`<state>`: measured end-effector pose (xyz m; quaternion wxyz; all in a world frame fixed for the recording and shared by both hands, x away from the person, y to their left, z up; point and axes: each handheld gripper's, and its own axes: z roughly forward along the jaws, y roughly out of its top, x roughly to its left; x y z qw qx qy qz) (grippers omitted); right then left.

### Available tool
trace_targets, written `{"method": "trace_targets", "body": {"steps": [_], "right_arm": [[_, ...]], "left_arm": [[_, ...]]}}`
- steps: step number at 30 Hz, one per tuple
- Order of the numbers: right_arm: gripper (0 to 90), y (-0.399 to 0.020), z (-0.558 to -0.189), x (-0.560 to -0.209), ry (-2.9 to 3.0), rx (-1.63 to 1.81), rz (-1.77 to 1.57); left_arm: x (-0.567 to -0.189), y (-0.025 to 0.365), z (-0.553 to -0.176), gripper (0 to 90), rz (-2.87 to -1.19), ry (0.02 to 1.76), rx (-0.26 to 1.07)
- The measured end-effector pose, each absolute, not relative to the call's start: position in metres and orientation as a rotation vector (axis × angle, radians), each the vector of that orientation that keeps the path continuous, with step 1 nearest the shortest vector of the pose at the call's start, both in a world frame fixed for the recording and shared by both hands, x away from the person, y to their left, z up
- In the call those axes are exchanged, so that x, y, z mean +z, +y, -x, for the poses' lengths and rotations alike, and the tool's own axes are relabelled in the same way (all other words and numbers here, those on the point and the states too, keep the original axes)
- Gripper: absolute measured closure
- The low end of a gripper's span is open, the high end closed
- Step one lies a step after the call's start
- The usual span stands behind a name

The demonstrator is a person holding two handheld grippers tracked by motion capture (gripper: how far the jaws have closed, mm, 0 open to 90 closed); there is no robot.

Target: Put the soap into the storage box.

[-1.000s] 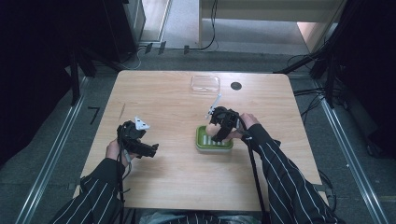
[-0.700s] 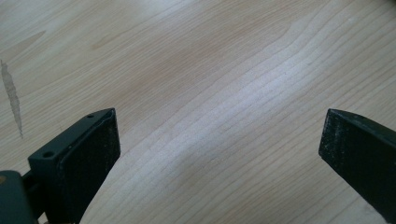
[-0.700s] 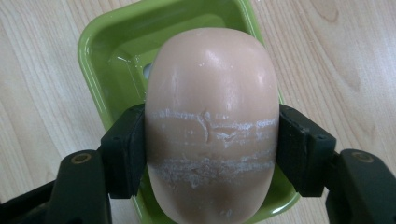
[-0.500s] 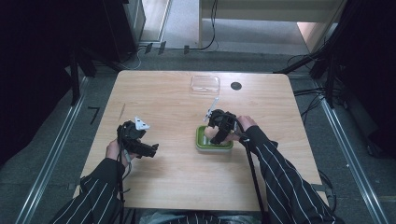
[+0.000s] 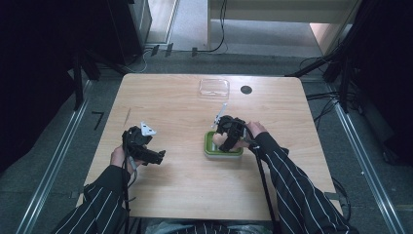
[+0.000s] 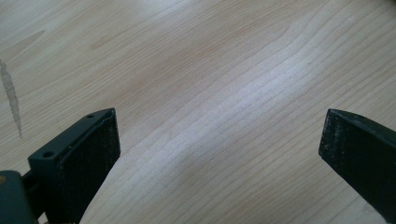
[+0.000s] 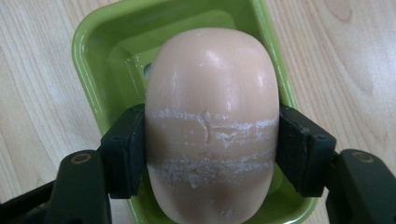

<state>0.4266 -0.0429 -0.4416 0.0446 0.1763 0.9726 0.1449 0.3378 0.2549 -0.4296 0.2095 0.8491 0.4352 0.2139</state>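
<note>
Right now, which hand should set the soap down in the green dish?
Right. The right gripper is already clamped on the soap directly over the dish. The left gripper is open over bare table, well away from the dish.

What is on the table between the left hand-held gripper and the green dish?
Nothing: in the high view, the stretch of table between the left hand-held gripper and the green dish is bare wood. The soap is over the dish, clamped in the right hand-held gripper.

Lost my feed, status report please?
Right gripper shut on soap bar over green dish. Left gripper open, idle over table. Nothing obstructing.
</note>
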Motion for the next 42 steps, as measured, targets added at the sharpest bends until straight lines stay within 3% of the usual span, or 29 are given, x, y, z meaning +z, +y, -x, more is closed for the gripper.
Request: {"method": "trace_targets", "body": {"steps": [42], "right_arm": [[33.0, -0.0404, -0.4259, -0.445, 2.968, 0.4, -0.508]], "left_arm": [[-0.43, 0.255, -0.338, 0.0, -2.362, 1.211, 0.594]]}}
